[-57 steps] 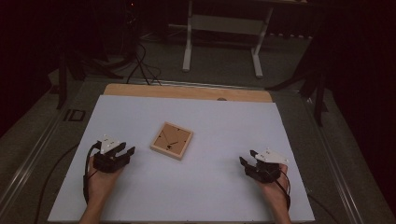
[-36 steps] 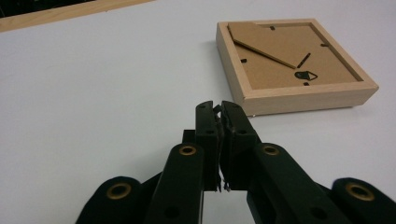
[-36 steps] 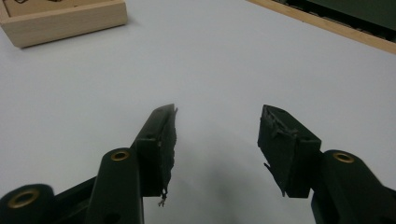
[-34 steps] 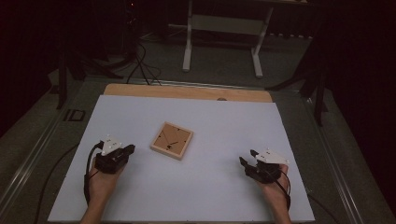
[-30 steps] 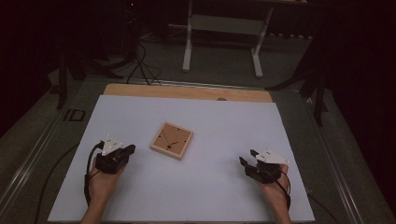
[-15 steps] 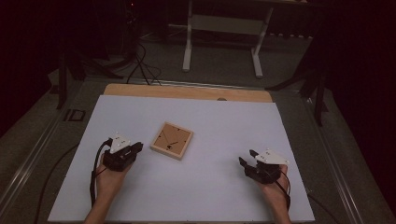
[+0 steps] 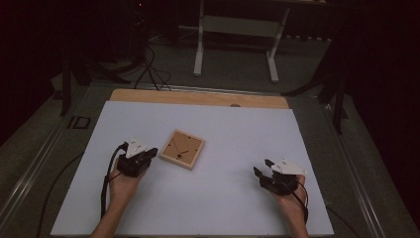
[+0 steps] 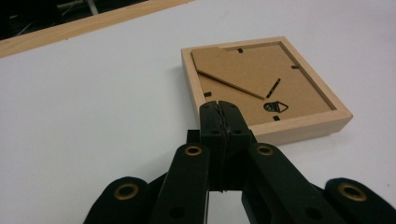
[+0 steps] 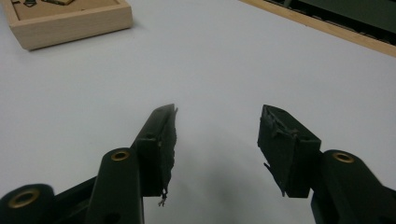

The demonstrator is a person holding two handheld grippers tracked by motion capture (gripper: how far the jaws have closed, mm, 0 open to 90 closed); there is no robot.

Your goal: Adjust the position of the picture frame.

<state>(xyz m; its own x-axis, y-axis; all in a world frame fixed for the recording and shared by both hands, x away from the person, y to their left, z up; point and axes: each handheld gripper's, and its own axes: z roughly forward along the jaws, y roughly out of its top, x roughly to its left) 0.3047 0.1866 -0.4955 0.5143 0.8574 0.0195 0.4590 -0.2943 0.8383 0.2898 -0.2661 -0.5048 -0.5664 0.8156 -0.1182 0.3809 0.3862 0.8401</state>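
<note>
A small wooden picture frame (image 7: 182, 148) lies face down on the white table (image 7: 223, 129), its brown backing board and metal hanger up. My left gripper (image 7: 152, 150) is shut just left of the frame's near-left edge. In the left gripper view the jaws (image 8: 218, 106) have just been closing and now meet with nothing between them, their tips right before the frame (image 8: 261, 88). My right gripper (image 7: 261, 166) stands open and empty at the front right, far from the frame. In the right gripper view (image 9: 217, 116) bare table lies between the jaws, and the frame's corner (image 9: 65, 16) sits at the top left.
A wooden strip (image 7: 198, 97) runs along the table's far edge. Beyond it, on the dark floor, stand a white metal stand (image 7: 235, 25) and some cables (image 7: 146, 69). A black cable (image 7: 106, 178) trails from the left gripper along the forearm.
My left hand has moved right and a little forward, bringing its gripper up to the frame's left edge. The right hand has stayed in place.
</note>
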